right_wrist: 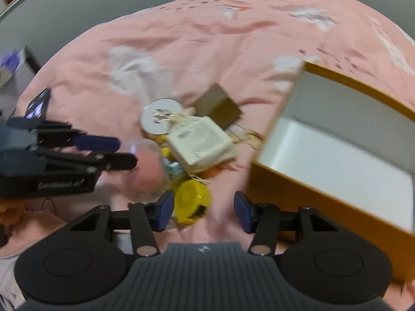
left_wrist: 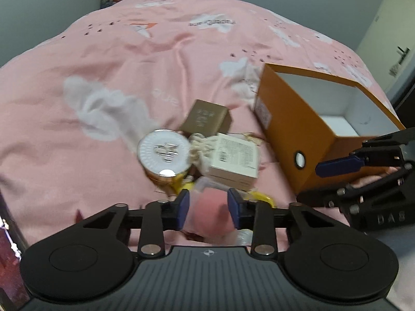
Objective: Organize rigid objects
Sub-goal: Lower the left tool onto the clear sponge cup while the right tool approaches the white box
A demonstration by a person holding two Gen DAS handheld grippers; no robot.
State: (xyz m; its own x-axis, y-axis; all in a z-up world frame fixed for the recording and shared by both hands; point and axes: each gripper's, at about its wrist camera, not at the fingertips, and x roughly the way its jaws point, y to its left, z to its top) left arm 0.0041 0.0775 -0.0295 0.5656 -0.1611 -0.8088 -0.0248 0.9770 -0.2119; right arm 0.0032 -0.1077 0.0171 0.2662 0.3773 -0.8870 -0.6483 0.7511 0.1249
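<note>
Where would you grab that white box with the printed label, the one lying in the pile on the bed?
Probably across the two long side walls of the white box, coming down from above. It lies flat with its label face up, and its top stands clear of the clutter. The brown box and round tin crowd its far end, so I would close over the near half, beside the orange box.

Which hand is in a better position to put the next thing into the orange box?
Probably the left. The left gripper already has a clear pink item between its pads. The right gripper is open beside the orange box, gripping nothing.
</note>
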